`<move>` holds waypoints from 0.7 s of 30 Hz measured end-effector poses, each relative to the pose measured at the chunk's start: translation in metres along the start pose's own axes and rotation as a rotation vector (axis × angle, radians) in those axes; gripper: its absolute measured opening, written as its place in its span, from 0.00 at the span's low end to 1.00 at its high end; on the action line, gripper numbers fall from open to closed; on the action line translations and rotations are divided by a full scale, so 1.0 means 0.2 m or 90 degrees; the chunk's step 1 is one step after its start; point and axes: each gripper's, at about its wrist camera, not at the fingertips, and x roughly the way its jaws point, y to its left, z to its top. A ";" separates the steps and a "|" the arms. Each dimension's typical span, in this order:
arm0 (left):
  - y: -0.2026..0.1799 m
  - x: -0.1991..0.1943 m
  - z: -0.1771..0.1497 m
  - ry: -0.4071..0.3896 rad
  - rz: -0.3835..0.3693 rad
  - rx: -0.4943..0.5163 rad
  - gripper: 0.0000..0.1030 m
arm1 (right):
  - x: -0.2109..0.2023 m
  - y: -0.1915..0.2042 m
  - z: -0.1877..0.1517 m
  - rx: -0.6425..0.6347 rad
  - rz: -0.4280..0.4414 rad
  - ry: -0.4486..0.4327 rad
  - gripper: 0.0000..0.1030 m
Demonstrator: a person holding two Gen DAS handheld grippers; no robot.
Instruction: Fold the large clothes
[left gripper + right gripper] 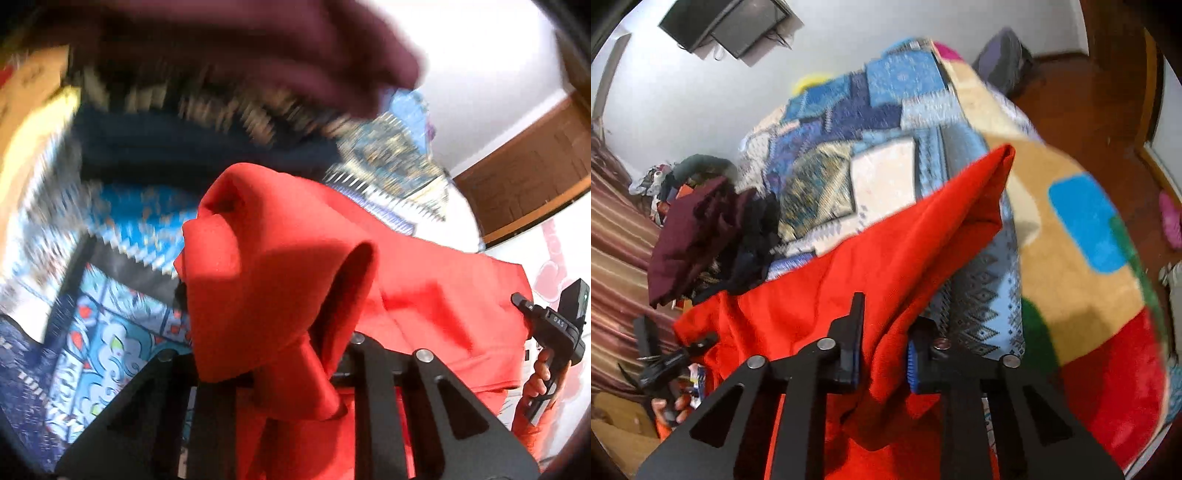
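Gripping a red garment (pixel 886 258) at two spots, both claws are clamped on its cloth. Right gripper (pixel 882 363): a fold of red fabric passes between the blue-padded fingers (pixel 911 365) and is pinched there; one corner of the garment rises to a peak at far right. Left gripper (pixel 295 373): cloth bunches over its tips and hides them, a hooded fold standing up above; the jaws sit close together on the fabric. Garment hangs stretched between the two grippers, above a bed with a blue patterned bedspread (pixel 886 173). A multicoloured blanket (pixel 1082 280) lies at right. A heap of dark clothes, maroon piece (pixel 690 229) on top, sits at far left on the bed. Left view is motion-blurred. A hand (pixel 541 373) holds the right gripper's handle.
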 end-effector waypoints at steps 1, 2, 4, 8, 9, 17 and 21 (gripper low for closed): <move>-0.03 -0.03 0.02 -0.014 -0.001 0.011 0.19 | -0.04 0.03 0.01 -0.006 0.000 -0.013 0.13; -0.07 -0.08 0.03 -0.030 -0.003 0.025 0.19 | -0.07 0.05 0.02 -0.012 0.002 -0.024 0.13; -0.18 -0.17 0.06 -0.059 -0.009 0.056 0.18 | -0.12 0.08 0.04 -0.024 0.008 -0.045 0.12; -0.38 -0.35 0.12 -0.115 -0.022 0.119 0.18 | -0.26 0.14 0.11 -0.042 0.019 -0.095 0.12; -0.42 -0.38 0.13 -0.126 -0.027 0.128 0.18 | -0.30 0.15 0.14 -0.043 0.024 -0.111 0.12; -0.61 -0.48 0.40 -0.197 -0.030 0.175 0.18 | -0.37 0.21 0.37 -0.055 0.003 -0.187 0.12; -0.62 -0.30 0.58 -0.166 -0.028 0.155 0.18 | -0.25 0.16 0.47 -0.041 -0.028 -0.182 0.12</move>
